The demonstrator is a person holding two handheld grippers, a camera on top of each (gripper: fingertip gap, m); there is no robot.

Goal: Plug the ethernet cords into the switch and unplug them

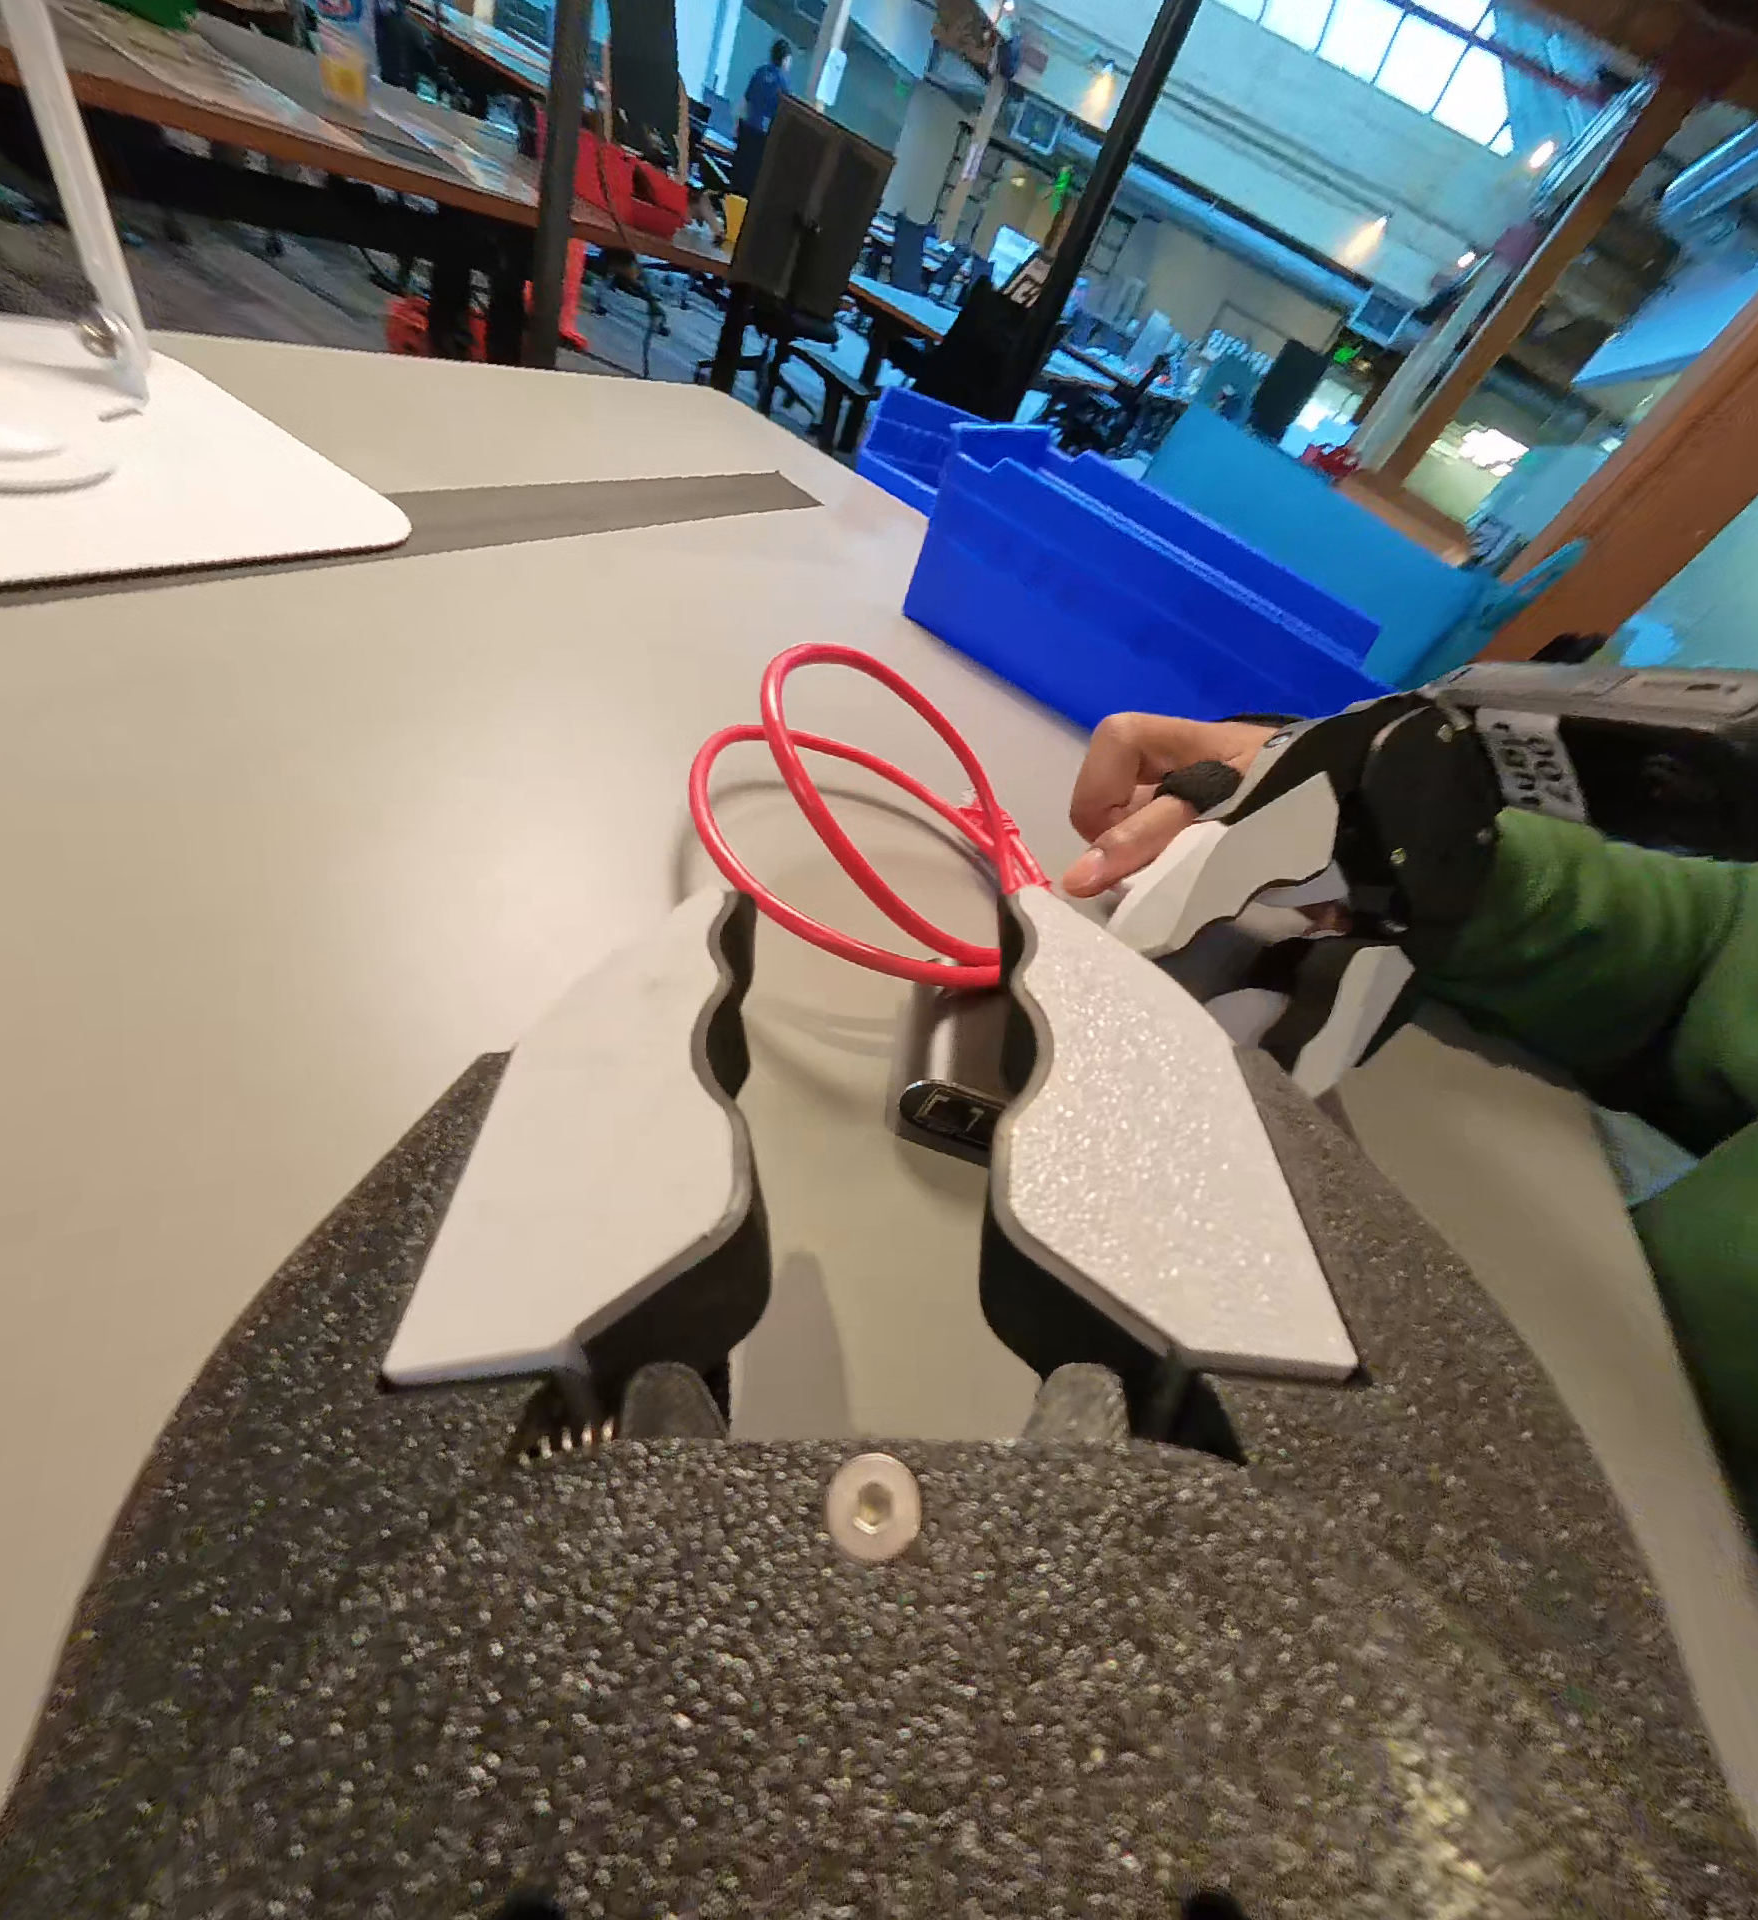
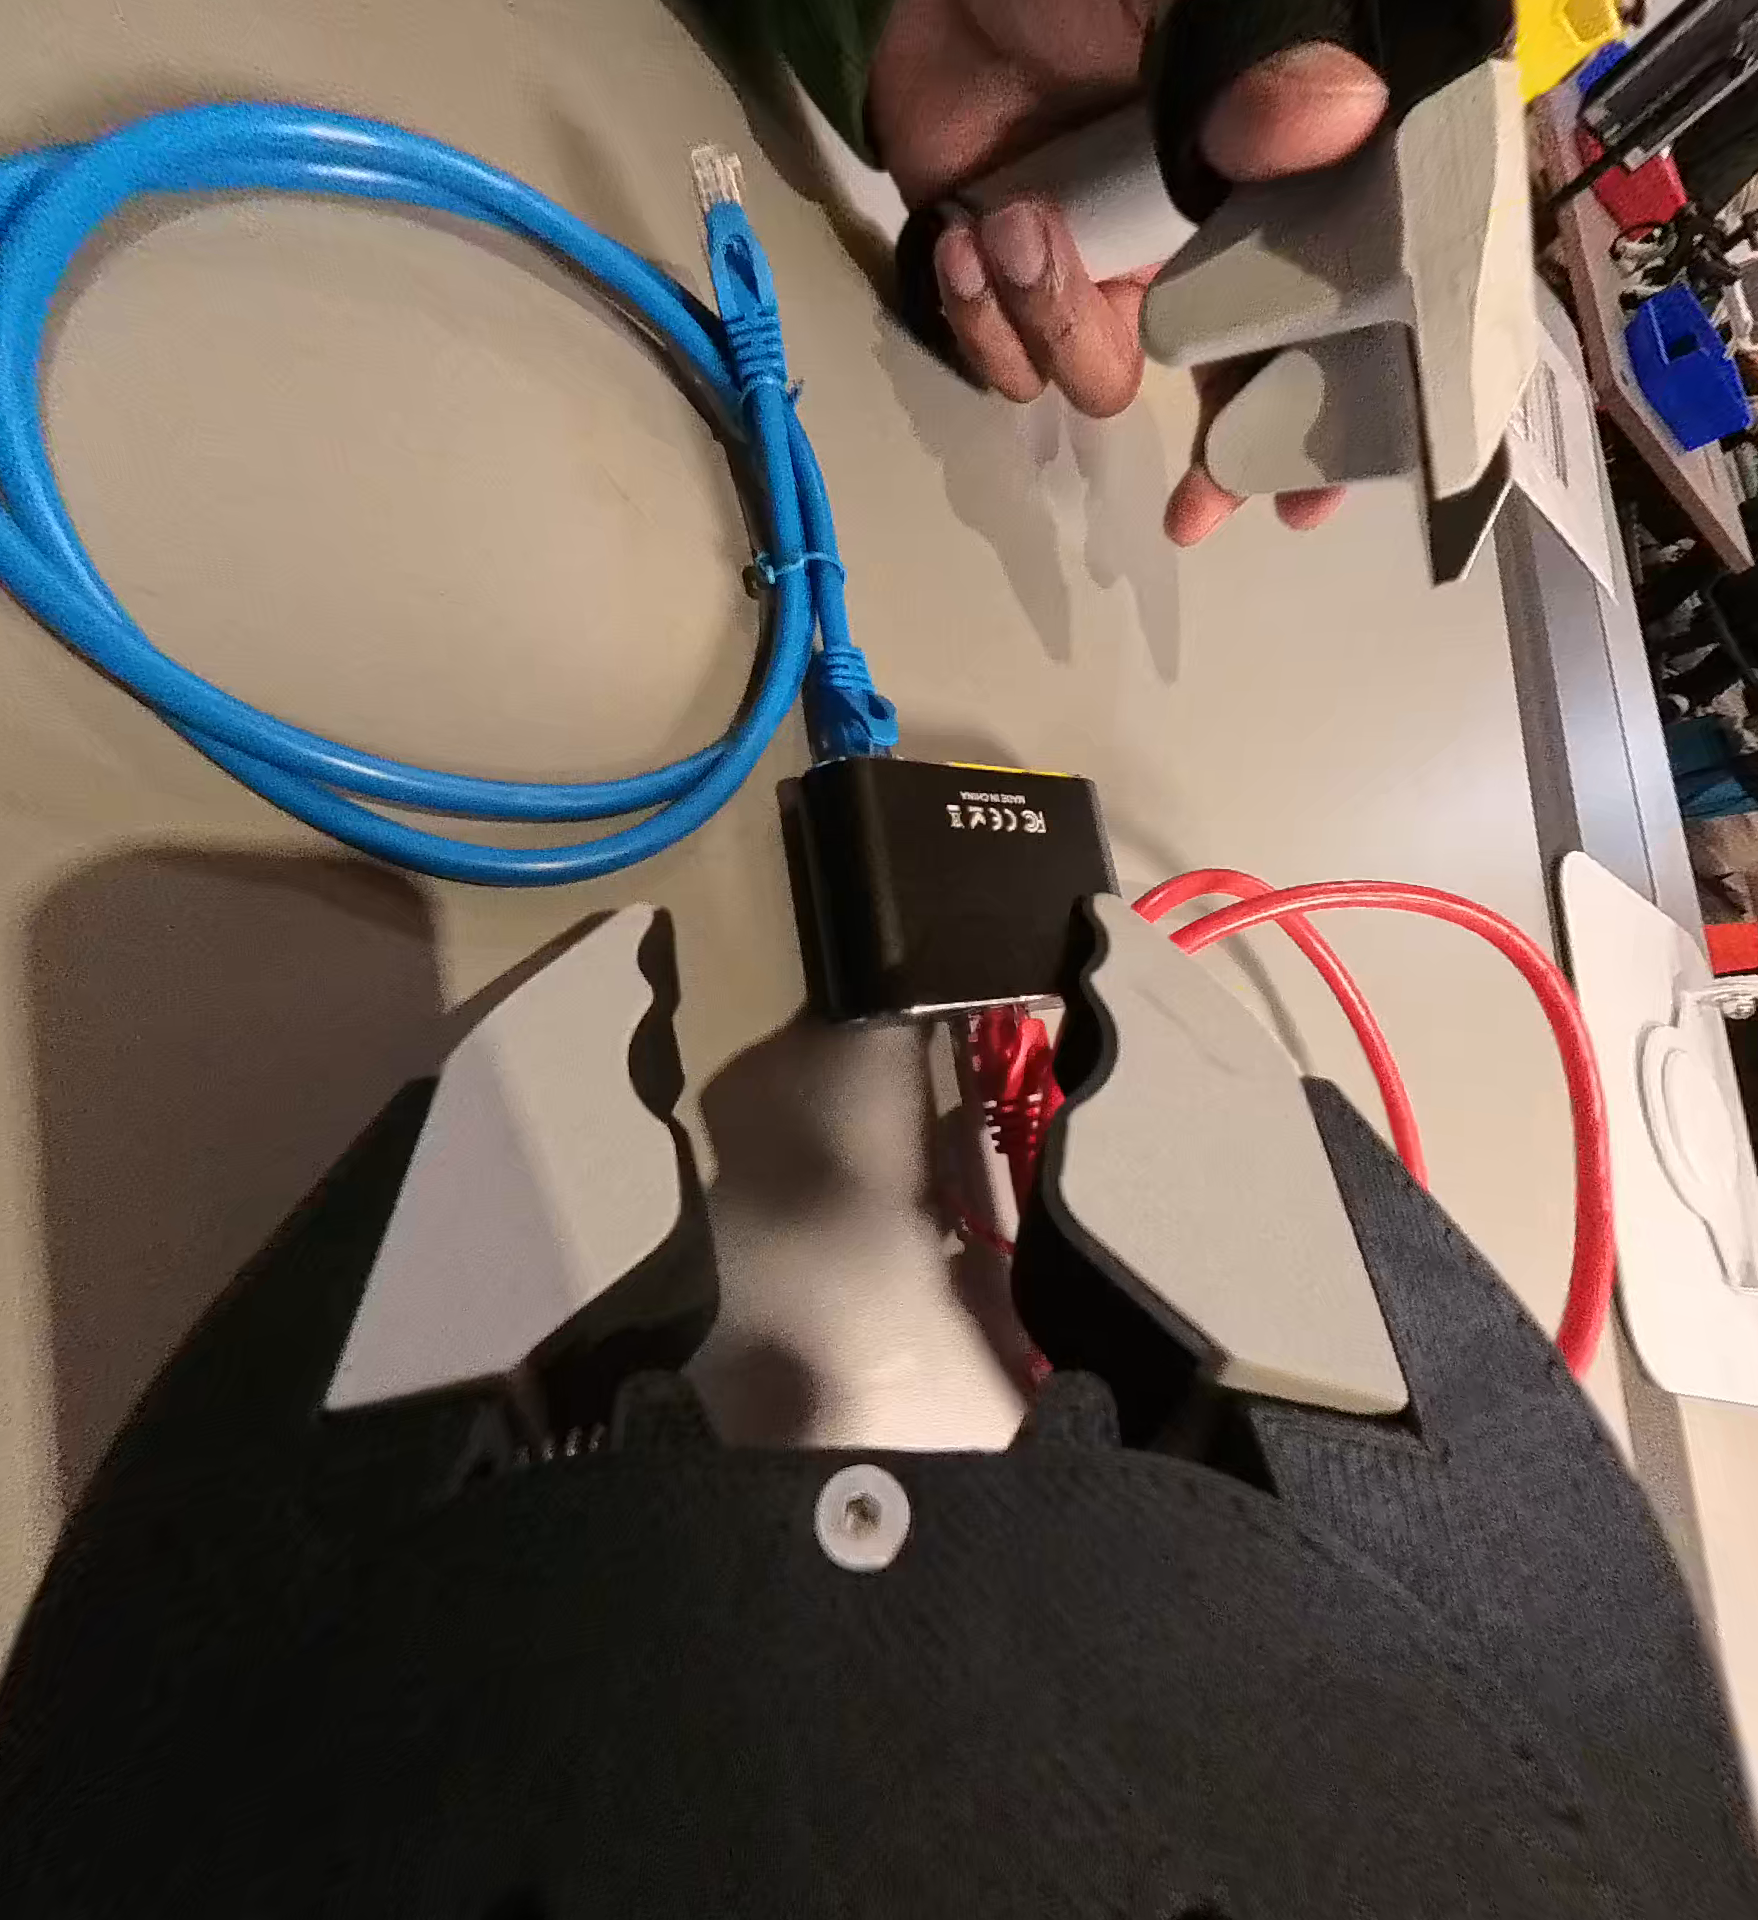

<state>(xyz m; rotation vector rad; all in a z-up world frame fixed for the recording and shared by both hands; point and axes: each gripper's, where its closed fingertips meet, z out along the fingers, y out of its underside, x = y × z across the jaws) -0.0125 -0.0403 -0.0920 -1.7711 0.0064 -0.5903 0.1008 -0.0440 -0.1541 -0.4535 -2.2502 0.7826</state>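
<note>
Right wrist view showed the switch (image 2: 942,883) at frame centre on the counter (image 2: 387,520), blue cord (image 2: 355,790) and red cord (image 2: 1374,904) both plugged in. We judged unplugging remained. Right claw (image 2: 875,1039) and left claw (image 1: 870,997) stood open, gripping nothing.

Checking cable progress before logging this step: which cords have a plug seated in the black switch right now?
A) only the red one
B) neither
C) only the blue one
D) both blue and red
D: the blue cord enters the far side of the switch, the red cord the near side.
</note>
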